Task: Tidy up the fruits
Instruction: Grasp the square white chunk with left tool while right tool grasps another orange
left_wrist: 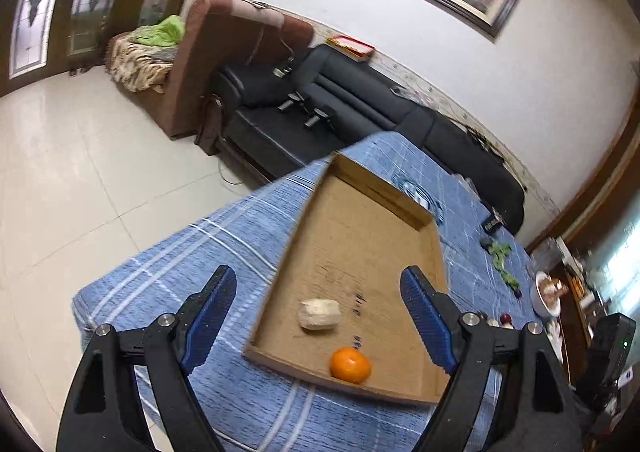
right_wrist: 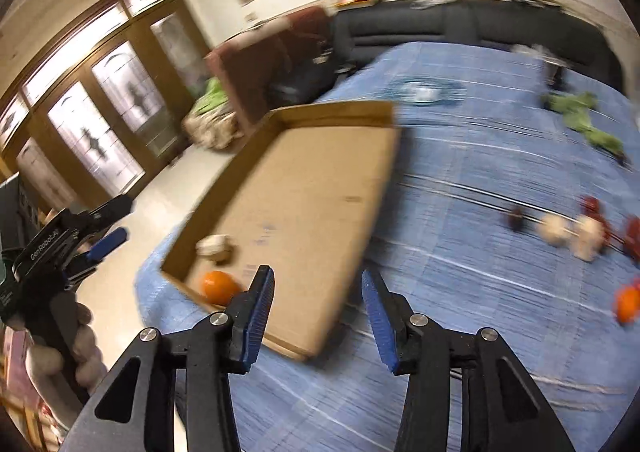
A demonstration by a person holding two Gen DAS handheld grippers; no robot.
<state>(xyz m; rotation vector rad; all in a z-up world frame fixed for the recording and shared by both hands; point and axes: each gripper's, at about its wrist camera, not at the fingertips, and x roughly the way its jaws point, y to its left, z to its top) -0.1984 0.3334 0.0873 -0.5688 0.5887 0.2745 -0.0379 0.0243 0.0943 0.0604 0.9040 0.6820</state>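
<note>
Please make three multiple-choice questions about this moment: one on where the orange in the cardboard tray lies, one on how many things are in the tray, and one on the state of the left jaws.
1. Where in the cardboard tray does the orange lie?
A. near the corner closest to the left camera
B. in the middle
C. against the far wall

2. How many things lie in the tray?
A. none
B. two
C. five

3. How do the jaws of the left gripper stand?
A. shut on the orange
B. shut on nothing
C. open and holding nothing

Answers:
1 A, the orange sits by the near edge.
2 B, only the orange and a pale lump are inside.
3 C, the blue pads stand wide apart with nothing between them.
</note>
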